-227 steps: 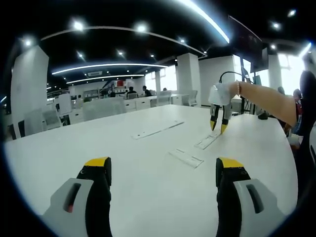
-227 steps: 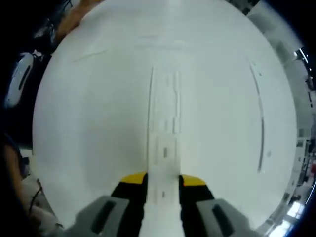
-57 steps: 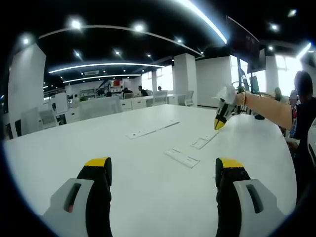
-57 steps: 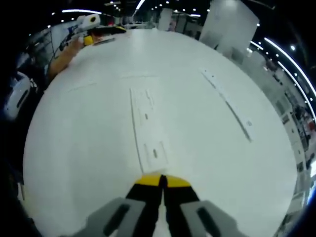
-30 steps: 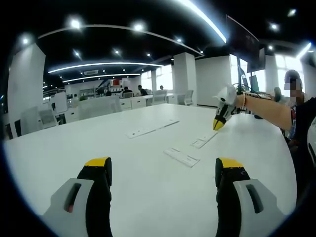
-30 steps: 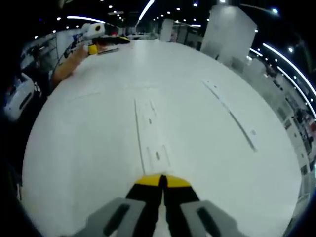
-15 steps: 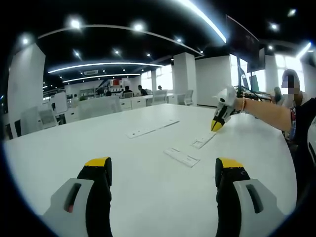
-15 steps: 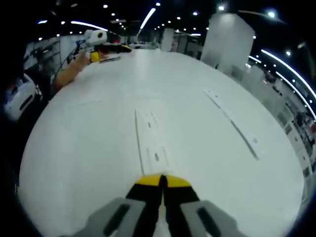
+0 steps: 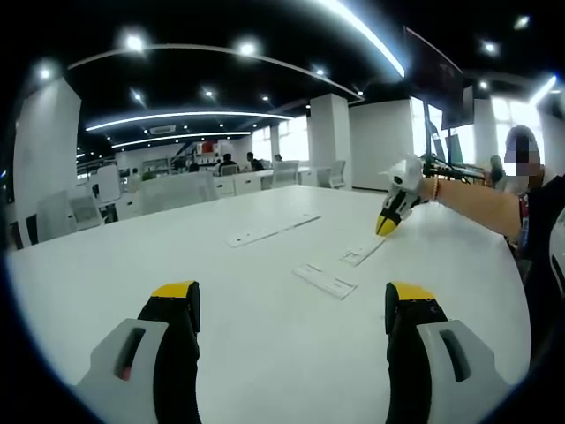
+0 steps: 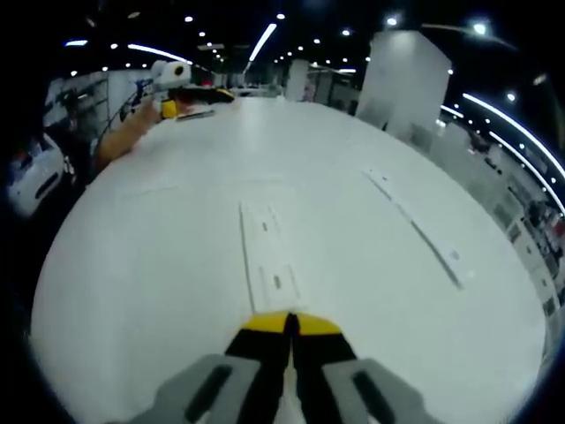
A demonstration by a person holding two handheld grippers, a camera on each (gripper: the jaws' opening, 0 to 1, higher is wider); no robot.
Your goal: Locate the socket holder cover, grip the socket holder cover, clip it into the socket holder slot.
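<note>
A short white slotted strip [image 10: 272, 256] lies flat on the white table [image 10: 141, 291], just ahead of my right gripper [image 10: 290, 323]. That gripper's yellow-tipped jaws are shut together, and nothing shows between them. From the left gripper view the same strip [image 9: 365, 253] sits below the right gripper [image 9: 387, 224], which hangs tilted a little above the table on a person's arm [image 9: 477, 199]. A second short white strip [image 9: 327, 281] lies nearer. My left gripper [image 9: 291, 305] stands open low over the table, well short of both strips.
A long thin white strip [image 9: 272, 231] lies further back on the table, to the right in the right gripper view [image 10: 415, 228]. The left gripper [image 10: 172, 84] is in a hand at the far table edge. Office desks and chairs [image 9: 177, 190] stand beyond.
7.6 s ago the right jaws stood open astride the strip's end; they are now shut and drawn back from it. Over the last second that gripper dipped slightly. The left gripper stayed still.
</note>
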